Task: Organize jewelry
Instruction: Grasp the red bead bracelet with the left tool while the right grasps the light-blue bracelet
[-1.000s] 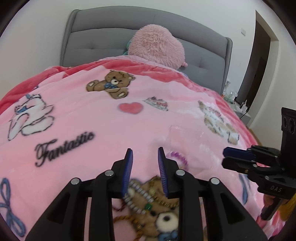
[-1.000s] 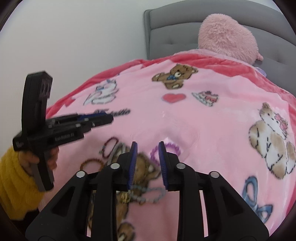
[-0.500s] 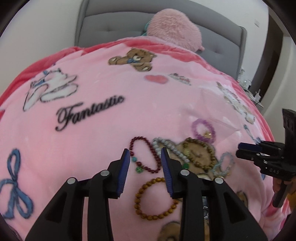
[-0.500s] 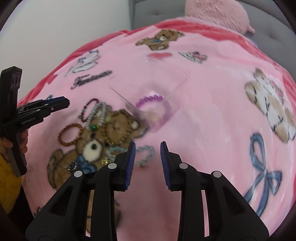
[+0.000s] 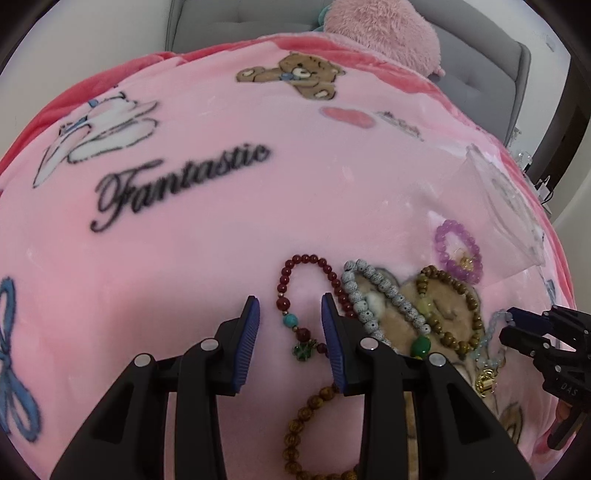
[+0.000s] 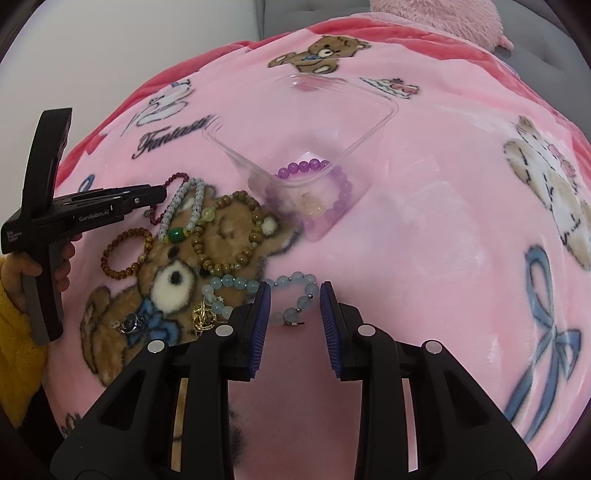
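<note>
I'm over a bed [image 5: 480, 70] with a grey padded headboard [image 5: 236, 22] set against a plain white wall [image 6: 110, 48]. A pink fleece blanket [image 5: 258, 221], printed with bears, bows and the word "Fantastic", covers it, and a fluffy pink pillow [image 5: 384, 29] lies at its head. At the right, a dark doorway [image 5: 565, 110] opens beside the headboard.

left gripper [image 5: 290, 314]: black plastic frame, triangular cut-outs, four round silver screws
fingers [image 5: 248, 341]: black, with ribbed blue pads on inner faces
right gripper [image 6: 295, 299]: same black build, blue ribbed pads, silver screws
markings: white "genrobot.ai" lettering on left gripper's side, "das" on right's
sleeve [image 6: 14, 369]: fuzzy mustard-yellow knit
</note>
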